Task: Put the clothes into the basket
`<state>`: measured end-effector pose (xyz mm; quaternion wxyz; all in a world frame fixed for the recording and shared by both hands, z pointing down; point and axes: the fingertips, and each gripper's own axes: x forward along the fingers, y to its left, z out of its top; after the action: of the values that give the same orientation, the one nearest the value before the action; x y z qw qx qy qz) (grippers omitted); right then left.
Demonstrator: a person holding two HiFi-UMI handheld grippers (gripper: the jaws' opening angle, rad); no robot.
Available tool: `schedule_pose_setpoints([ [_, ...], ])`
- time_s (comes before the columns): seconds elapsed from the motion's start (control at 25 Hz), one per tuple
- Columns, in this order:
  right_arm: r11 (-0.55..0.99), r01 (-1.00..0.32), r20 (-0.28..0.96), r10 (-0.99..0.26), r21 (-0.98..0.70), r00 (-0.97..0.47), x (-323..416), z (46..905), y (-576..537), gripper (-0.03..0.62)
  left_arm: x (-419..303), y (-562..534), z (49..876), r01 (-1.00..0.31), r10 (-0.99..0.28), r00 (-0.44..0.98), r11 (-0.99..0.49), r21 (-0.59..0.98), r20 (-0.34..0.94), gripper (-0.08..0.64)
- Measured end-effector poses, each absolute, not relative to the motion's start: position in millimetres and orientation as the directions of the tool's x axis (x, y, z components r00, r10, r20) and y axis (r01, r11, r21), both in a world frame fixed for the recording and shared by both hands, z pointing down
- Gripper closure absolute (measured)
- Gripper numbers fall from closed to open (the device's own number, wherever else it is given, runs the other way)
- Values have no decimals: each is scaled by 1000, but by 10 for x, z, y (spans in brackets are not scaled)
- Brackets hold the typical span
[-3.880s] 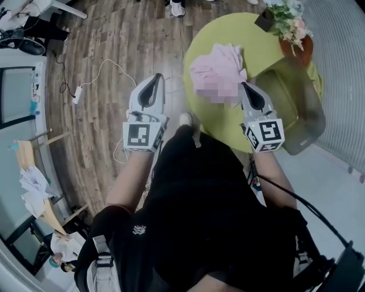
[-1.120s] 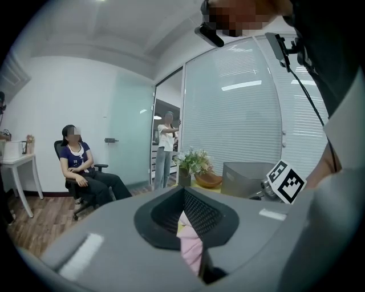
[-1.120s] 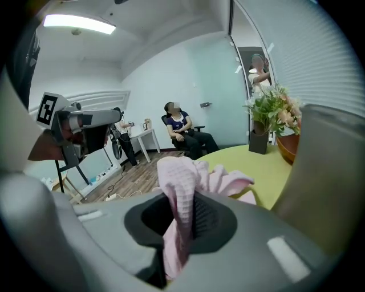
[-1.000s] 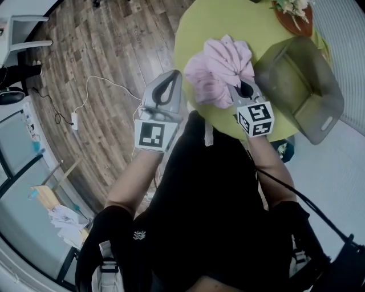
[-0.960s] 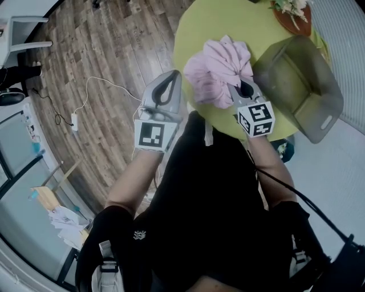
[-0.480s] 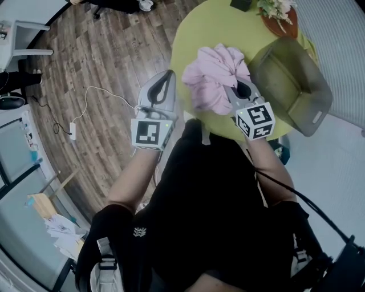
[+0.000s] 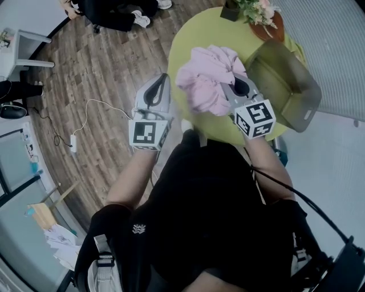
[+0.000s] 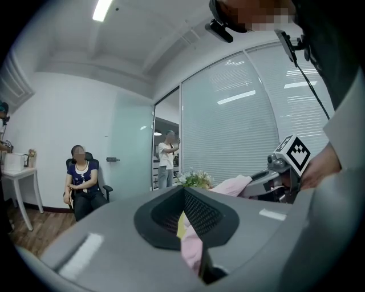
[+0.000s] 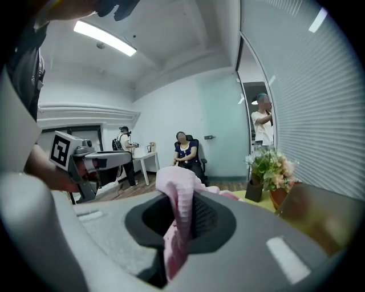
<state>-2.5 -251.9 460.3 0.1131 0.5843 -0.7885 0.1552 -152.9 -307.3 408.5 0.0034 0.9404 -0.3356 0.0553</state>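
A pink garment (image 7: 208, 77) hangs bunched above the round green table (image 7: 188, 34), held between both grippers. My right gripper (image 7: 232, 86) is shut on its right side, and a pink fold (image 9: 178, 217) sits pinched in its jaws. My left gripper (image 7: 162, 80) is at the garment's left edge, shut on a strip of the pink cloth (image 8: 191, 251). The translucent olive basket (image 7: 285, 85) stands on the table just right of the right gripper, and its wall (image 9: 319, 211) shows at the right in the right gripper view. Each gripper view shows the other gripper, the right gripper (image 8: 279, 177) and the left gripper (image 9: 97, 162).
A pot of flowers (image 7: 256, 11) stands at the table's far edge beyond the basket. A cable (image 7: 85, 114) lies on the wooden floor to the left. One person sits in a chair (image 8: 80, 177) and another stands (image 8: 168, 162) by the glass wall.
Both grippers have risen with the pink garment, which has come up off the table. The table and basket now sit farther up and to the right in the head view.
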Motion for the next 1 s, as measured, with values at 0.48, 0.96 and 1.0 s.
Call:
schedule_pose_setpoints([
  [0.48, 230, -972, 256, -938, -43, -233, 325, 3917, -2568, 549, -1269, -3083, 3660, -606, -607, 794, -795, -22, 42, 552],
  [0.96, 156, -988, 141, -978, -16, -156, 730, 3236, -2374, 551, -1009, -2910, 3231, -565, -564, 825, -822, -65, -32, 552],
  [1.0, 147, -989, 132, -980, -15, -147, 794, 3201, -2349, 551, -967, -2890, 3223, -561, -560, 828, -825, -69, -36, 552],
])
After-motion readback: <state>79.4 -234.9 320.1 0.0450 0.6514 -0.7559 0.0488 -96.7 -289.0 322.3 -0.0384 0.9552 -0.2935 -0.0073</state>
